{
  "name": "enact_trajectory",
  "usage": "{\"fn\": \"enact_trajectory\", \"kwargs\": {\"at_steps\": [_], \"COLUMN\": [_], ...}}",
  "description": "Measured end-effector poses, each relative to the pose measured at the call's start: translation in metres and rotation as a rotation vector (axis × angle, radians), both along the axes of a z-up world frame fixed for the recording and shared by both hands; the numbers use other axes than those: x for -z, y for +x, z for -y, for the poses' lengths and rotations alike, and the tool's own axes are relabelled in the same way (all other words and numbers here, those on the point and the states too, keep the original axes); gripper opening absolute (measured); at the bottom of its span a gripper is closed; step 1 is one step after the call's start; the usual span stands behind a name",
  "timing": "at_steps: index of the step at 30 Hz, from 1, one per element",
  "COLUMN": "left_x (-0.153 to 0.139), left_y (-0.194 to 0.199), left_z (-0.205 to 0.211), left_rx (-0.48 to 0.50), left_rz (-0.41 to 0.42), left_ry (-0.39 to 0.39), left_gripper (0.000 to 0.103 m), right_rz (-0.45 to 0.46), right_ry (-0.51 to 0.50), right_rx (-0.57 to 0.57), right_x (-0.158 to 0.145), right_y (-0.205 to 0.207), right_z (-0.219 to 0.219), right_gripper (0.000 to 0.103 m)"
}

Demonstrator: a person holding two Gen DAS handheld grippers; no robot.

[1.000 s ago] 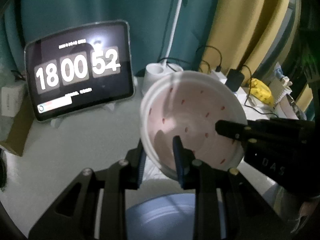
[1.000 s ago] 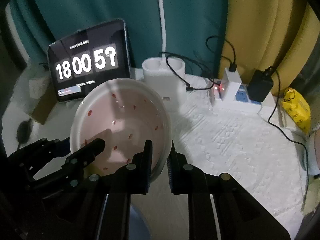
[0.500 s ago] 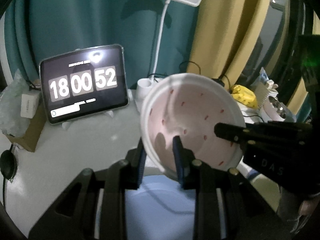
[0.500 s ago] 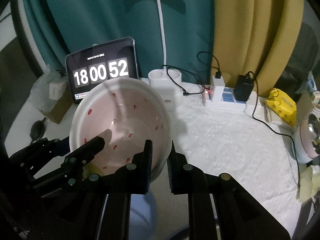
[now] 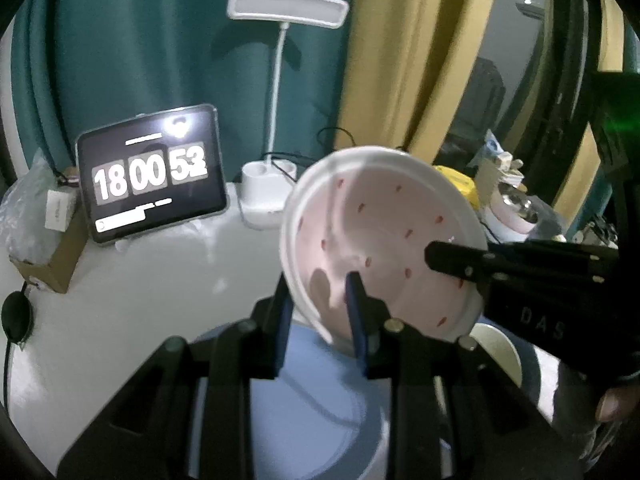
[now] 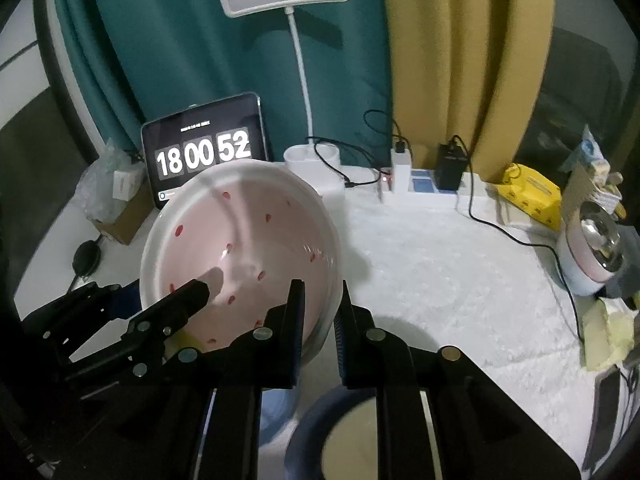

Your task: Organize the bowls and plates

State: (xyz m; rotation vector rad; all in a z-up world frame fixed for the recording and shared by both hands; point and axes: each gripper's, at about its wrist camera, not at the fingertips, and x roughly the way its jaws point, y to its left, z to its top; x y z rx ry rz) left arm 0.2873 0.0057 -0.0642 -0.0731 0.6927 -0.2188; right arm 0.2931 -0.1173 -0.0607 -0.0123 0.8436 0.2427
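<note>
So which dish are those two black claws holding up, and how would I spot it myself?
Find the tablet clock against the teal curtain; just in front of it the pink bowl hangs tilted above the white table. The left gripper and right gripper each pinch its white rim. Red flecks inside set it apart from the plain blue dishes below.

Open counter (image 6: 440,280) is left on the right. The back edge is blocked by the tablet clock (image 6: 204,152), desk lamp (image 6: 308,120) and power strip (image 6: 424,184); below, plates (image 5: 304,420) are stacked.
</note>
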Motion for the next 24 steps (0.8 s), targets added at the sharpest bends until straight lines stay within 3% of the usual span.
{"fn": "enact_trajectory", "kwargs": {"at_steps": [12,24], "left_x": [-0.002,0.014], "left_y": [-0.025,-0.047], "left_z": [0.034,0.069], "left_rx": [0.049,0.104], "left_rz": [0.001,-0.036], "left_ry": [0.000,-0.004], "left_gripper": [0.027,0.027], "right_rz": [0.008,-0.019], "right_ry": [0.017,0.044], "right_rx": [0.042,0.097], "right_x": [-0.002,0.014], "right_y": [-0.033,-0.064], "right_z": [0.034,0.072], "right_gripper": [0.015,0.015]}}
